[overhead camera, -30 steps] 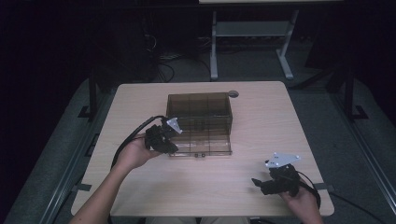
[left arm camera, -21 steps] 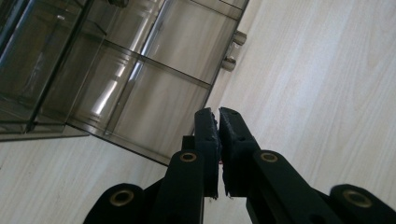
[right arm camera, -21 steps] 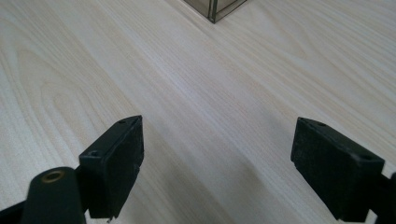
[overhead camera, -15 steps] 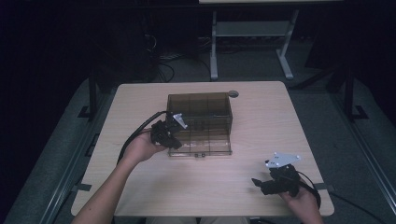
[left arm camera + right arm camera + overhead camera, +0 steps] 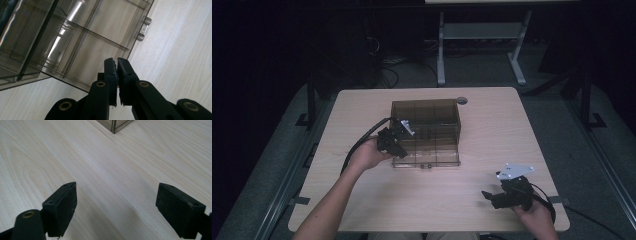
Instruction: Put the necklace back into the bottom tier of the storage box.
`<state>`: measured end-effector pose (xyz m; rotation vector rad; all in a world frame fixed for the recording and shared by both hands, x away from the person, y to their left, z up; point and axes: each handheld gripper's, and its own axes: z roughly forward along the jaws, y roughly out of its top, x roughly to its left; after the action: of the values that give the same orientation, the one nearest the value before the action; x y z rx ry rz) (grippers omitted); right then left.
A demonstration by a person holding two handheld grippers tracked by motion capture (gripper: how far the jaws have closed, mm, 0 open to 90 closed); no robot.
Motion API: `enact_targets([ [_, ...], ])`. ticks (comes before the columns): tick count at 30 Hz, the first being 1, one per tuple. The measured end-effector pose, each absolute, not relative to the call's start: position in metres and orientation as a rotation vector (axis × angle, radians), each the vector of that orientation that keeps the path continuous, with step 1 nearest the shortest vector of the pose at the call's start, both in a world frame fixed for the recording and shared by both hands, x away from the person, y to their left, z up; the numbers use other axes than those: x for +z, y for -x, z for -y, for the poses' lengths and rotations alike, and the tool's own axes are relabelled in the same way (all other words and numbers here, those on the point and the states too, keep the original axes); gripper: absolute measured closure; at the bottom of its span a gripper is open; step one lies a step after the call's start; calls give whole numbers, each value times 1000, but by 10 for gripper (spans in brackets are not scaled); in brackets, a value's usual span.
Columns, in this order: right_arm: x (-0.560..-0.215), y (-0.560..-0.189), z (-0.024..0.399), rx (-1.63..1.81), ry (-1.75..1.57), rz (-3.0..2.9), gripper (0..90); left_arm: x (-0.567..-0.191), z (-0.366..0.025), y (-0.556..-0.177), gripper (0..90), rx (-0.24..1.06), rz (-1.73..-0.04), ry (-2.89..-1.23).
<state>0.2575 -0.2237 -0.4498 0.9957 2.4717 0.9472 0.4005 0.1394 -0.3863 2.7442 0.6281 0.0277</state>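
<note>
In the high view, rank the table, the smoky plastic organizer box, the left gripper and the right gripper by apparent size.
1. table, by far the largest.
2. organizer box.
3. left gripper and right gripper: these look about alike. The right one sits nearer the camera, so I would not rank one above the other.
</note>
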Motion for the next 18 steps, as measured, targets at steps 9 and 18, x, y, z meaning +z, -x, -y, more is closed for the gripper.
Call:
enact_targets([
  [9, -450, -258, 224, 949, -992, -2473, 166, -394, -137, -409, 860, 18, -652, -2760],
  [18, -450, -258, 224, 950, -995, -2473, 166, -407, -135, -420, 860, -12, -693, -2778],
])
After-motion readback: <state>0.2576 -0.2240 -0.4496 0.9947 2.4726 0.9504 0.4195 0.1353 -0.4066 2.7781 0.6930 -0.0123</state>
